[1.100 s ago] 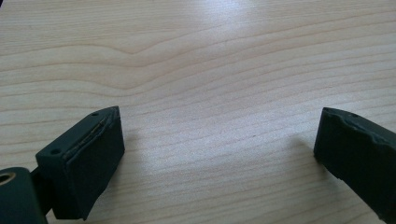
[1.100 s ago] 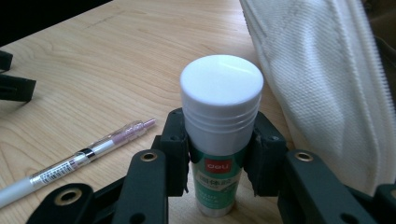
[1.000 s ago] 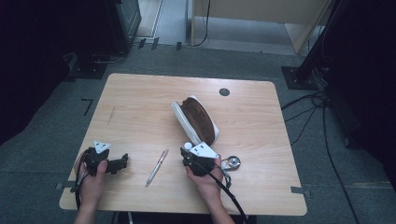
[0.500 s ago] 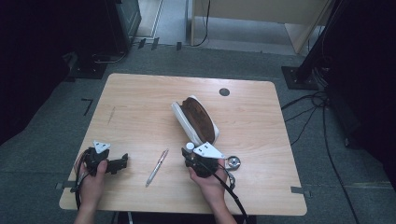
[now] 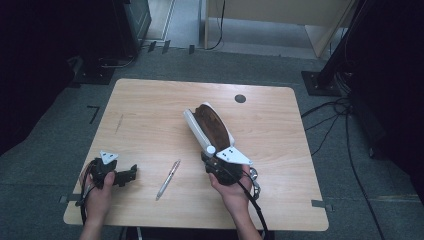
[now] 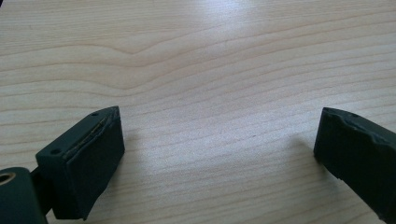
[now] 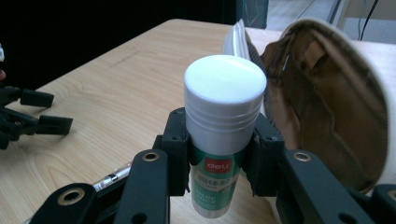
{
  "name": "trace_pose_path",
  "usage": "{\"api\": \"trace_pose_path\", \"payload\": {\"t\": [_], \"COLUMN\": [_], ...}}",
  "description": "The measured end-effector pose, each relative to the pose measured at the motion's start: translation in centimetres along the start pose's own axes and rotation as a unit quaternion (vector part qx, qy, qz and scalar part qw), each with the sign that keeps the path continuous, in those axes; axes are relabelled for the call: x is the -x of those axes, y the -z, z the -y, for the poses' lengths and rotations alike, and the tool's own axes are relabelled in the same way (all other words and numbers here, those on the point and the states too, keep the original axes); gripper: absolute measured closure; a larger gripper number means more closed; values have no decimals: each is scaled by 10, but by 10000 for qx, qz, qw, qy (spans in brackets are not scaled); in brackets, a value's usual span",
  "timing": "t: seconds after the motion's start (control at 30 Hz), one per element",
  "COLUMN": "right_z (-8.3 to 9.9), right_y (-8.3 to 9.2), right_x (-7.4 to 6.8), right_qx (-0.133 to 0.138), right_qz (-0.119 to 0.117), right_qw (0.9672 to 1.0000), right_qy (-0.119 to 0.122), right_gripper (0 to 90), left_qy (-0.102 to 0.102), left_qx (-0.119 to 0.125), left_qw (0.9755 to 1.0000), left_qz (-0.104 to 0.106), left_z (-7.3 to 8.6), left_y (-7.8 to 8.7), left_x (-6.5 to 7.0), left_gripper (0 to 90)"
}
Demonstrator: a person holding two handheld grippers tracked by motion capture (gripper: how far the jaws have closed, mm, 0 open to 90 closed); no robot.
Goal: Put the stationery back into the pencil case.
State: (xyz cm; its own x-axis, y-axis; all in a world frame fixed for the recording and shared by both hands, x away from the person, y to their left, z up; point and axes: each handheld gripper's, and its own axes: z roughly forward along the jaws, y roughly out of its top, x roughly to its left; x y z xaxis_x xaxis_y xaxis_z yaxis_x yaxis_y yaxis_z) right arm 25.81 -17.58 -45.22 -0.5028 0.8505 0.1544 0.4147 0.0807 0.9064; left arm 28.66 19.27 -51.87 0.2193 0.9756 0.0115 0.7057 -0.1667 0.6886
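Since prev frame: right claw [image 5: 210, 151] lifted a bit off the surface [image 5: 150, 115], nearer open pencil case [image 5: 210, 125]. Pinching glue stick [image 7: 223, 126] upright: white ribbed cap, green label w/ red logo, body clamped btwn both pads. Left claw [image 6: 219, 154] spread wide over bare wood. Pen [image 5: 168, 179] lying between hands.

Pale matt wood-grain table [image 5: 150, 115], glue stick [image 7: 223, 126] w/ smooth glossy white plastic cap, pouch [image 5: 210, 125] w/ brown cloth lining, shiny metal-look pen [image 5: 167, 179].
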Motion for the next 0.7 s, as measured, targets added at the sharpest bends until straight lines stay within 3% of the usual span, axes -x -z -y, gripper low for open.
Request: {"api": "trace_pose_path", "payload": {"t": [0.37,0.7], "right_z": [-27,-45], "right_y": [16,24], "right_x": [5,18], "right_qx": [209,363], "right_qz": [109,186], "right_qw": [9996,9991], "right_qy": [177,104], "right_gripper": [657,657], "left_qy": [0,2], "left_qx": [0,1], "left_qw": [10000,10000], "left_qz": [1,1], "left_z": [0,0], "left_y": [0,0], "left_x": [0,0], "left_gripper": [18,19]}}
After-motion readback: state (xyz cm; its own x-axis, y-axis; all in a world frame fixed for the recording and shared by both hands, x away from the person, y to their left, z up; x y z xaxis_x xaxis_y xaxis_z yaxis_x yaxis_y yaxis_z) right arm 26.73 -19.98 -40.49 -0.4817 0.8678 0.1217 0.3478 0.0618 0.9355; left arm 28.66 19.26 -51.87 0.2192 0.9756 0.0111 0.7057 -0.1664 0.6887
